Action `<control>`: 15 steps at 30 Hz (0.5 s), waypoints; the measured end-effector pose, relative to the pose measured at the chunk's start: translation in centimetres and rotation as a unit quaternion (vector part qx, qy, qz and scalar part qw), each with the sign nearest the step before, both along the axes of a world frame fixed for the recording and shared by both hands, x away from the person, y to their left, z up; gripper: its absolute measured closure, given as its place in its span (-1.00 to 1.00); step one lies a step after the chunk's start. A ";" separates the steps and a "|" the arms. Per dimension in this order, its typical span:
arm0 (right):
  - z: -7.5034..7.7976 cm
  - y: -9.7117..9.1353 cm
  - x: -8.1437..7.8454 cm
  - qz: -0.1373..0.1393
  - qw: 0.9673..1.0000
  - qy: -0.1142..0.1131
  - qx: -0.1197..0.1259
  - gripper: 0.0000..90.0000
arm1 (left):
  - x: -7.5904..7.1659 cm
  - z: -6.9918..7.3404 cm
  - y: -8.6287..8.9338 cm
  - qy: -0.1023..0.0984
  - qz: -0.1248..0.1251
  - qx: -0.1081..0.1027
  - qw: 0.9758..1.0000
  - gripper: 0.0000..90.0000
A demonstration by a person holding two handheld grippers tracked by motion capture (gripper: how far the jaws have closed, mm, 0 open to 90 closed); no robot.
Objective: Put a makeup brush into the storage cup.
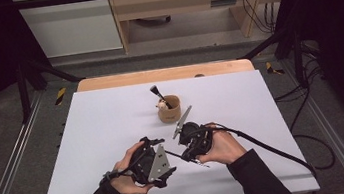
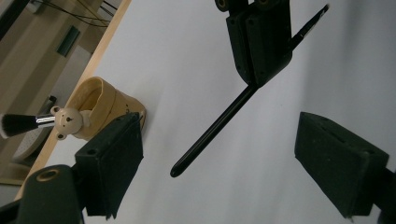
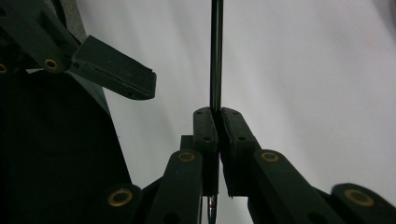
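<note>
My left tongs (image 2: 219, 158) are wide open, with the free end of the thin black stick (image 2: 212, 133) between the jaws but not touching; my right tongs (image 3: 217, 122) pinch that stick tight. I think I should move left slowly and close on the middle; the brown cup (image 1: 169, 108) waits beyond both tongs.

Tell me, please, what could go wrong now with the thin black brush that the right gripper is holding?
1. The right gripper pinches the thin black brush at one short stretch, so the long handle might pivot or slip.
2. The left gripper stands open around the free end without touching; closing off-centre could knock it aside.
3. The tan cup, with its bear-topped brush, stands close and could be tipped.
</note>
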State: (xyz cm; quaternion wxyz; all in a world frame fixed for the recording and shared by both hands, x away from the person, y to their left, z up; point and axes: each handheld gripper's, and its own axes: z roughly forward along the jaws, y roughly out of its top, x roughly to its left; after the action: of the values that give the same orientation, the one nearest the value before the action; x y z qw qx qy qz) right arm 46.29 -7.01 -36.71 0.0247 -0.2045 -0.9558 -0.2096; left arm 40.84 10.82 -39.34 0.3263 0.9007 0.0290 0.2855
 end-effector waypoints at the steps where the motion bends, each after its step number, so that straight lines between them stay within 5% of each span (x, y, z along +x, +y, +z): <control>1: 0.0 0.0 0.0 0.000 1.000 0.000 0.000 0.90 | 0.0 0.0 -0.1 -0.001 -0.001 0.004 1.000 -0.66; 15: -0.2 0.1 0.0 0.008 1.000 0.002 -0.001 0.90 | -0.2 -0.3 -0.6 -0.028 -0.014 0.029 0.999 -0.53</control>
State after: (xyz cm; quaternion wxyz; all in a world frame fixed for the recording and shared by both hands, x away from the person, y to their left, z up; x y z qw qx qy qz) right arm 46.28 -6.89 -36.88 0.0277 -0.1976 -0.9575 -0.2084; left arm 40.64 10.22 -39.67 0.3048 0.9017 -0.0008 0.3066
